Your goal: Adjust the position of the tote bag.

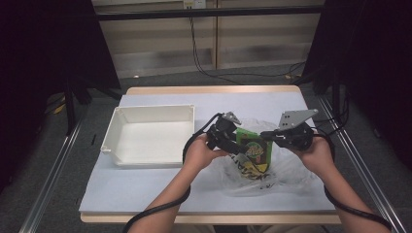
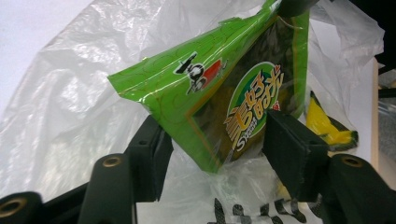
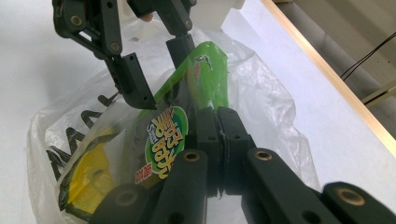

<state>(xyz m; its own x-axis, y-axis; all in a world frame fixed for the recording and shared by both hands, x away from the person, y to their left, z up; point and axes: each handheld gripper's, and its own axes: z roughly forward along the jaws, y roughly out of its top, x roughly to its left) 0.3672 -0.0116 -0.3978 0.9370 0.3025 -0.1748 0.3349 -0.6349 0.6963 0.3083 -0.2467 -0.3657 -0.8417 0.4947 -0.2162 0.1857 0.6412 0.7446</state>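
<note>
Green and glossy, the flat foil snack packet (image 1: 253, 148) with its round yellow-lettered label stood upright between our two hands, half risen out of a crumpled clear plastic bag (image 1: 286, 170) that lay on the pale blue-grey surface (image 1: 145, 189) near its right front. We held the packet with our right gripper (image 1: 273, 136): in the right gripper view its two black jaws were pressed together, pads flat against each other, with what looked like thin film from the bag or the packet's edge (image 3: 205, 74) pinched between them, though we could not tell exactly which. Our left gripper (image 1: 236, 147) faced it from the other side. In the left gripper view its jaws stood apart on either side of the packet's lower corner (image 2: 205, 116); the right-hand pad lay against the printed face, while the left-hand pad sat just beside the green edge, and we could not tell whether it touched. We therefore counted that gripper as parted around the packet, not clamped on it.

Inside the bag, below the green packet, a yellow and black wrapper (image 3: 88, 179) showed through the plastic, and black printed letters ran across the bag's front. A white rectangular plastic tray (image 1: 116, 127) sat well apart to the left on the same surface.
</note>
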